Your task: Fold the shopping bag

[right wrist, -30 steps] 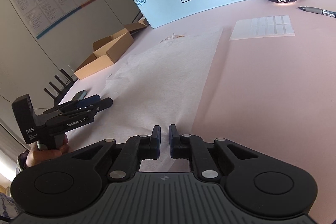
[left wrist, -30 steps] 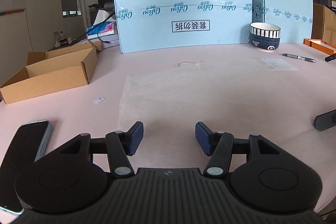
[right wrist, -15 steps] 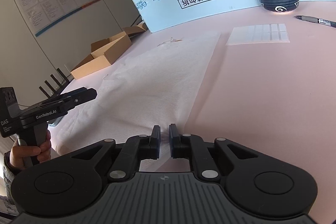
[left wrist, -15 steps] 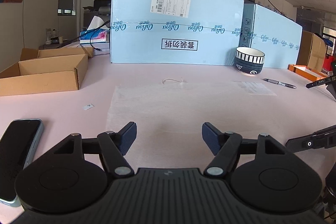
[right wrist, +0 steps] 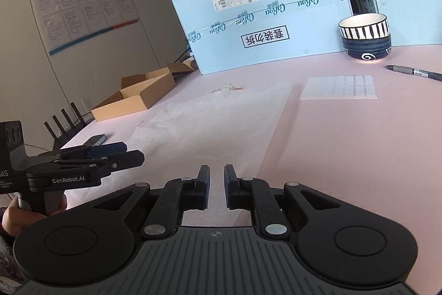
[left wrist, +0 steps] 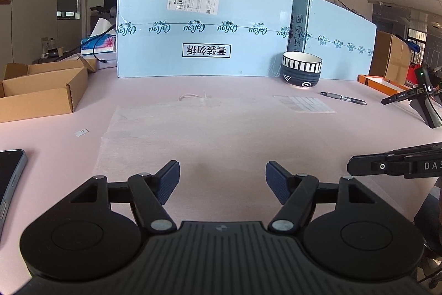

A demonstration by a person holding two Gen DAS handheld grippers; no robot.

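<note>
Since a moment ago my left gripper [left wrist: 222,182] has spread its jaws wider and swung to look more squarely at the big blue box [left wrist: 204,31] ahead; its jaws have just been opening, and nothing sits between them. They stand well apart over the near edge of the shopping bag [left wrist: 193,134], a thin white sheet lying flat on the pink table [left wrist: 345,134] straight in front of me, its drawstring loop at the far end.

Through the left view I count one bag, one striped bowl [left wrist: 301,69] far ahead to the right, one pen [left wrist: 342,98] beside it, one sheet of labels [left wrist: 304,103], one open cardboard box [left wrist: 41,90] far left, and one phone [left wrist: 9,179] close on my left. My right gripper's nose pokes in from the right edge.

Through the right view, my right gripper [right wrist: 216,185] has its jaws nearly together with a narrow gap, over the bag's near right corner; I cannot tell whether cloth is caught between them. My left gripper shows at the left, held by my hand [right wrist: 22,214]. The same bowl, pen, labels, box and phone appear, one of each.

As I judge it, no fold is made yet: the bag lies fully spread, so all the folding is left.
</note>
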